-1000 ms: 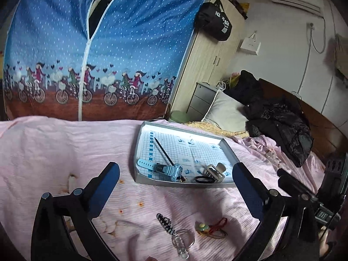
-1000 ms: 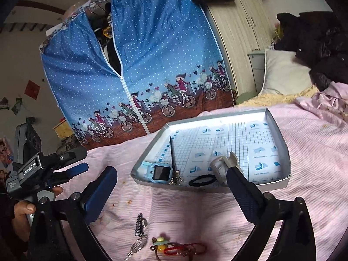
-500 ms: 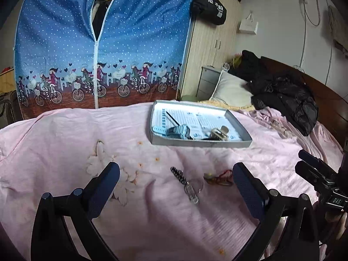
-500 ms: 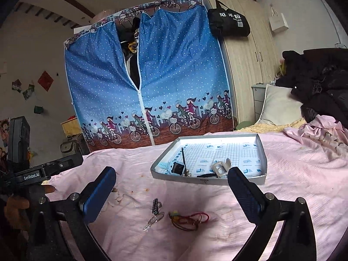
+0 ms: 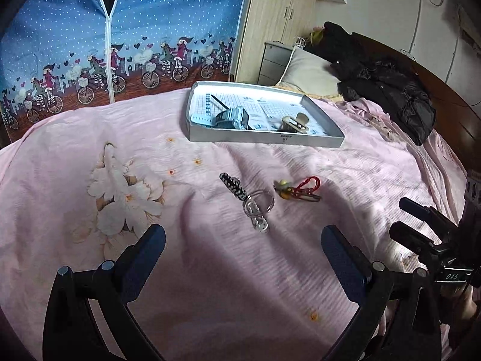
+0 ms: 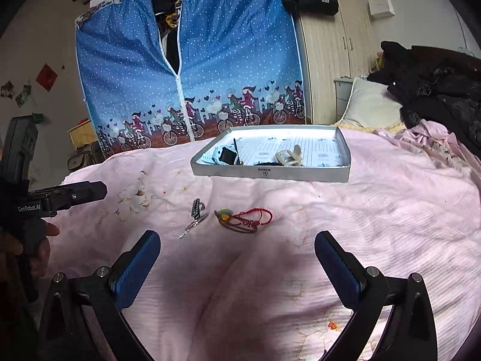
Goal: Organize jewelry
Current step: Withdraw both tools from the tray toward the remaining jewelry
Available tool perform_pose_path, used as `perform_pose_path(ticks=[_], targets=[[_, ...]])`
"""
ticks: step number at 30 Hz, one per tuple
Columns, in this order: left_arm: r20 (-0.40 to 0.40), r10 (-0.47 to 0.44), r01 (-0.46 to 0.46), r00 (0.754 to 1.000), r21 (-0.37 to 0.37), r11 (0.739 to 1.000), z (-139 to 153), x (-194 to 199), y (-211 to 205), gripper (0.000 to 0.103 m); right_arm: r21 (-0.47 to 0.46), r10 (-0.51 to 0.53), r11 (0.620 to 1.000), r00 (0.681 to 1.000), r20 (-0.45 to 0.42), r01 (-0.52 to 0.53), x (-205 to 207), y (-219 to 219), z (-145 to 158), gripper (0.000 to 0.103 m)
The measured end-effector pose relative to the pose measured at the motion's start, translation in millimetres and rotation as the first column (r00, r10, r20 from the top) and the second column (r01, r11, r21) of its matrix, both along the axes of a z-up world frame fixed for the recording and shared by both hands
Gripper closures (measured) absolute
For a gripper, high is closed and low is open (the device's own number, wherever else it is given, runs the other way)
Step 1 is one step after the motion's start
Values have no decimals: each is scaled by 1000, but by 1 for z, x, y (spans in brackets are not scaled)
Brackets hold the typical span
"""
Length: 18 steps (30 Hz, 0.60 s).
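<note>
A grey tray (image 5: 264, 141) (image 6: 270, 176) rests on the pink bedspread, holding a blue watch (image 5: 233, 117) (image 6: 227, 156), a black stick (image 5: 219, 102), a beige clip (image 5: 296, 121) (image 6: 288, 156) and a black band (image 6: 266, 162). On the sheet in front of it lie a black dotted hair clip (image 5: 233, 185) (image 6: 197, 207), a silver chain piece (image 5: 258, 213) (image 6: 192, 225) and a red cord bracelet with a bead charm (image 5: 299, 188) (image 6: 243, 218). My left gripper (image 5: 243, 251) and right gripper (image 6: 237, 254) are both open and empty, well short of these items.
A blue zip wardrobe (image 6: 186, 69) stands behind the bed, next to a wooden cupboard (image 5: 270, 21). A white pillow (image 5: 309, 72) and black jacket (image 5: 387, 84) lie at the bed's right. The other gripper and a hand show at each view's edge (image 6: 57, 198) (image 5: 430, 240).
Both grippers have pulled back from the tray; the tray and loose jewelry now sit farther off and higher in view. Both stay open. Nothing on the bed has moved.
</note>
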<state>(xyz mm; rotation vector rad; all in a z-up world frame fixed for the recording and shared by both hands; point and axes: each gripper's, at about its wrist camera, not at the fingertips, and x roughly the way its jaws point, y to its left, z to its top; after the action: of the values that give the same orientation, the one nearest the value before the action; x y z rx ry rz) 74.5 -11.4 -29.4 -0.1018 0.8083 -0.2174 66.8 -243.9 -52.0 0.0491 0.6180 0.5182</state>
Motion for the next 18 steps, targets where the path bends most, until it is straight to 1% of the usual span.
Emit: perform_pose_path(ticks=[2, 6, 10, 13, 15, 18], targets=[[-29, -12, 12, 1000, -1, 1000, -7, 4, -1, 1, 1, -1, 1000, 1000, -26, 1, 4, -1, -4, 0], [-57, -30, 30, 998, -2, 1000, -16, 6, -3, 1, 10, -7, 1000, 998, -69, 7, 10, -3, -12, 0], [-65, -40, 40, 997, 0, 999, -19, 8, -5, 1, 19, -17, 1000, 994, -110, 19, 14, -7, -20, 0], [-70, -45, 44, 997, -13, 999, -21, 12, -5, 1, 18, -24, 999, 992, -126, 27, 17, -8, -23, 0], [-63, -43, 42, 997, -16, 999, -22, 14, -4, 1, 18, -25, 999, 991, -134, 27, 19, -8, -24, 0], [-12, -32, 32, 999, -22, 999, -20, 14, -3, 1, 21, -26, 999, 989, -145, 29, 21, -9, -25, 0]])
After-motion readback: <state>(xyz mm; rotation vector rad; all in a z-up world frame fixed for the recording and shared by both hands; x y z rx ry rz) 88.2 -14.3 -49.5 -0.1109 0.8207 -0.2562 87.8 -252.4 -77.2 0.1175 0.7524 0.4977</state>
